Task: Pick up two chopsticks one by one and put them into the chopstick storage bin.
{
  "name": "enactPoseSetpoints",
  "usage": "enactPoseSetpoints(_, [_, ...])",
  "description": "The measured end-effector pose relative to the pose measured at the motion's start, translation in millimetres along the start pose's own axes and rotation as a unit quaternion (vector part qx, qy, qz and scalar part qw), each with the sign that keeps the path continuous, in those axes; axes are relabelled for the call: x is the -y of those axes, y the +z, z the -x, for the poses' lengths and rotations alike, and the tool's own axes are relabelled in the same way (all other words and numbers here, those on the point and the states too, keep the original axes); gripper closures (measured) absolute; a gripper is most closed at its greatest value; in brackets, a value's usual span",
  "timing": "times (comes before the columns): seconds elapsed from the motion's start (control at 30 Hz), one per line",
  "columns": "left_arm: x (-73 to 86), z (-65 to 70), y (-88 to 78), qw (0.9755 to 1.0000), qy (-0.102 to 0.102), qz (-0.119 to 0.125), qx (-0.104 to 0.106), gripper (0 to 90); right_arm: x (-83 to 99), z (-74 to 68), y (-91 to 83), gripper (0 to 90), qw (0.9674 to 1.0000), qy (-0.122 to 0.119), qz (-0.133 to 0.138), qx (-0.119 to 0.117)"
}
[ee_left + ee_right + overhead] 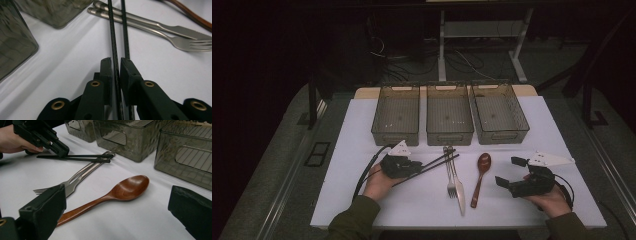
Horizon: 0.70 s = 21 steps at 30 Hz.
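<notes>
A pair of black chopsticks (437, 162) lies slanted on the white table sheet, and my left gripper (417, 167) is shut on its near end. In the left gripper view the jaws (115, 61) pinch the chopsticks (111, 30), whose tips reach over the handles of a steel fork (180, 42) and knife (175, 27). The right gripper view shows that gripper (61, 150) on the chopsticks (82, 157). My right gripper (510, 171) is open, low at the right of a brown wooden spoon (479, 177). Its wide jaws (117, 202) frame the spoon (125, 190) without touching it.
Three smoky translucent bins (395, 136) (449, 136) (502, 135) stand in a row behind the cutlery. The fork (450, 180) and knife (458, 192) lie side by side at mid-table, left of the spoon. The white sheet (357, 200) ends near the person's sleeves.
</notes>
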<state>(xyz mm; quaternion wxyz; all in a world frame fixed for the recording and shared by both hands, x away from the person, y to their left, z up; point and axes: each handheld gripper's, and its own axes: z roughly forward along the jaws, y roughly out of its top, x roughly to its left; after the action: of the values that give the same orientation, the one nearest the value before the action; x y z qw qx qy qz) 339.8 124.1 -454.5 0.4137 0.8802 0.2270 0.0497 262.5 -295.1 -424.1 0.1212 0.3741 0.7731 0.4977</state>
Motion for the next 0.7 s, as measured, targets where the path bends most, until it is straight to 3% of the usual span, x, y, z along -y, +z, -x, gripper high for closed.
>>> enactPoseSetpoints(0.7, [-1.3, 3.5, 2.6, 0.9997, 0.01, -0.005, -0.023, 85.0, -0.3, 0.1, -0.7, 1.1, 1.0, 0.001, 0.004, 0.001])
